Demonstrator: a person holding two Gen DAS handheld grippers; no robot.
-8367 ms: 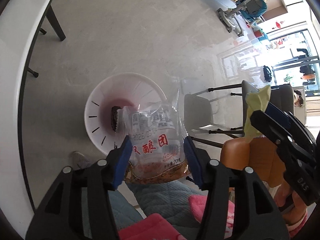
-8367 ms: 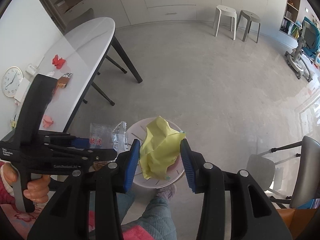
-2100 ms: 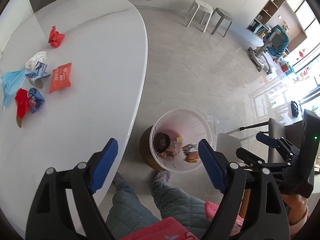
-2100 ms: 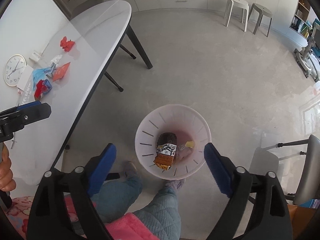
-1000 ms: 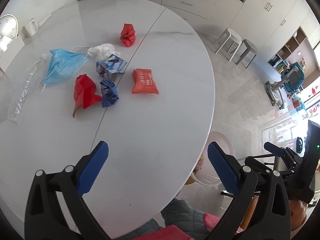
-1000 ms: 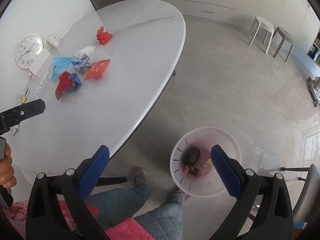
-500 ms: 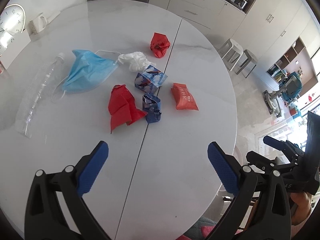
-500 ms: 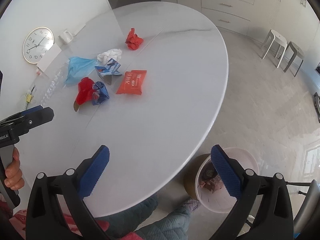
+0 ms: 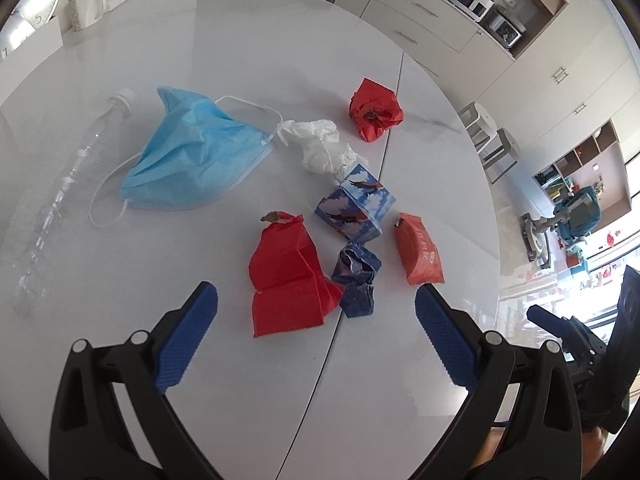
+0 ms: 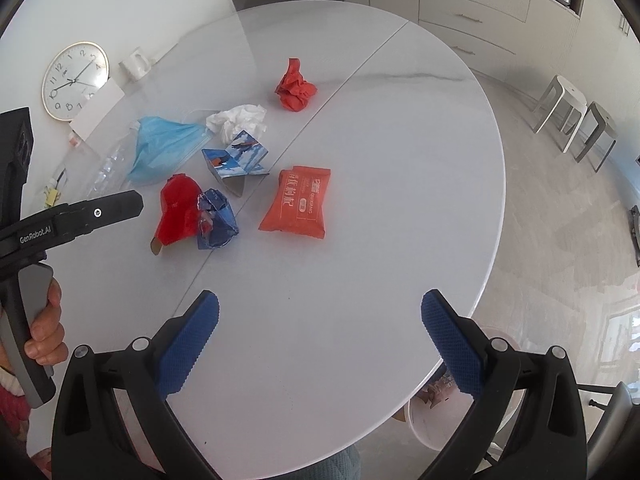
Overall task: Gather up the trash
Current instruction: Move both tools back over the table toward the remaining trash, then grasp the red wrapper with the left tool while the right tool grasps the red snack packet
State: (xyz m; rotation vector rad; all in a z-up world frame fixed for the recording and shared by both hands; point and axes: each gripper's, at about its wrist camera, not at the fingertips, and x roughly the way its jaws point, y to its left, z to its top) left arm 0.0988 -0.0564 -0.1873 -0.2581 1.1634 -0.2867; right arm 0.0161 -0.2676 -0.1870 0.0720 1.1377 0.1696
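Both empty grippers have swung from the bin to the white oval table [image 10: 360,240]; left gripper [image 9: 316,312] gapes near crumpled red paper [image 9: 286,276], right gripper [image 10: 320,320] gapes too. Closing could also snag the touching blue wrapper [image 9: 356,280].

Both grippers are empty now: the left gripper [image 9: 316,308] no longer holds the clear packet, nor the right gripper [image 10: 319,318] the yellow wad. Jaws spread wide, they now hover over the table [image 10: 360,280], the left just short of the red paper [image 9: 288,276].
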